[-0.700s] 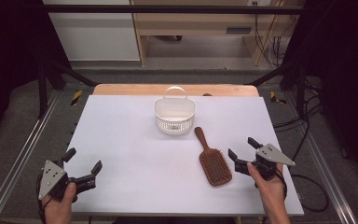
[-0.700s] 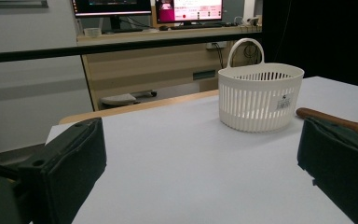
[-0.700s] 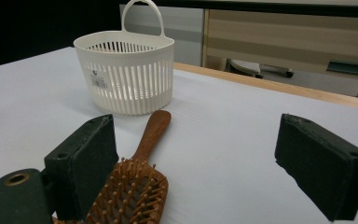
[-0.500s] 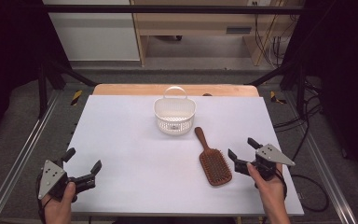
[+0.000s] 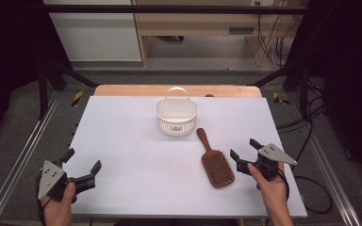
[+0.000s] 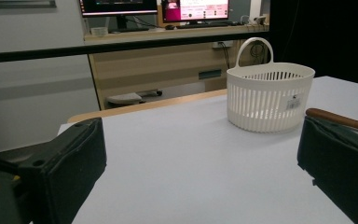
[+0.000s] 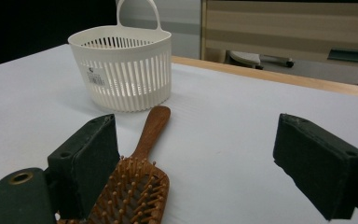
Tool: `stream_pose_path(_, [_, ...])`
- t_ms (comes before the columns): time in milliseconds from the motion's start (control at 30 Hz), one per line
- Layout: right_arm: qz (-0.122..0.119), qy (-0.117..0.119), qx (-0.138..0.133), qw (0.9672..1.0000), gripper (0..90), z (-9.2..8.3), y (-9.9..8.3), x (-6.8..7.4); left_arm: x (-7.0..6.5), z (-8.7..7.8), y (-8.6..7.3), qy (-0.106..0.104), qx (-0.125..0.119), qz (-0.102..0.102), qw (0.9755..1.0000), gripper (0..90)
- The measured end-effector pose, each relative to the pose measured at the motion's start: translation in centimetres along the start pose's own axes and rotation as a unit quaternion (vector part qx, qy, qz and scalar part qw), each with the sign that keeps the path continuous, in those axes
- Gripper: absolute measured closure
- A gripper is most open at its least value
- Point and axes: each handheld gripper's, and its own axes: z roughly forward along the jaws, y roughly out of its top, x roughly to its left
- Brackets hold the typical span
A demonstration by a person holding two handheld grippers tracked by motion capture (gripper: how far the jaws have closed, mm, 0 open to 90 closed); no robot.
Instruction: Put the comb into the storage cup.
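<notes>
A room with a white table

The white table (image 5: 136, 141) sits on a grey floor (image 5: 23, 136). Behind it are a wooden desk (image 5: 193, 21), two screens (image 6: 154, 7) and black cables (image 5: 306, 127).

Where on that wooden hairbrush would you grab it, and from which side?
Probably by the slim wooden handle of the hairbrush, which lies flat, bristles up, handle pointing toward the white basket. Coming from above, jaws across the handle, looks best: it is narrow and bare. The open right hand-held gripper sits just beside the brush head.
</notes>
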Motion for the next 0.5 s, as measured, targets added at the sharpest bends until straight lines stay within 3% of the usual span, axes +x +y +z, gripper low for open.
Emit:
stream_pose_path(233, [0.006,-0.004,0.007,1.0,13.9,-0.38,0.16,0.35,-0.06,-0.13,-0.09,0.002,0.004,0.0,1.0,1.1])
stream_pose_path(500, [0.01,-0.005,0.011,0.9999,21.8,-0.62,0.12,0.95,0.04,0.01,-0.16,0.0,0.005,-0.003,1.0,1.1])
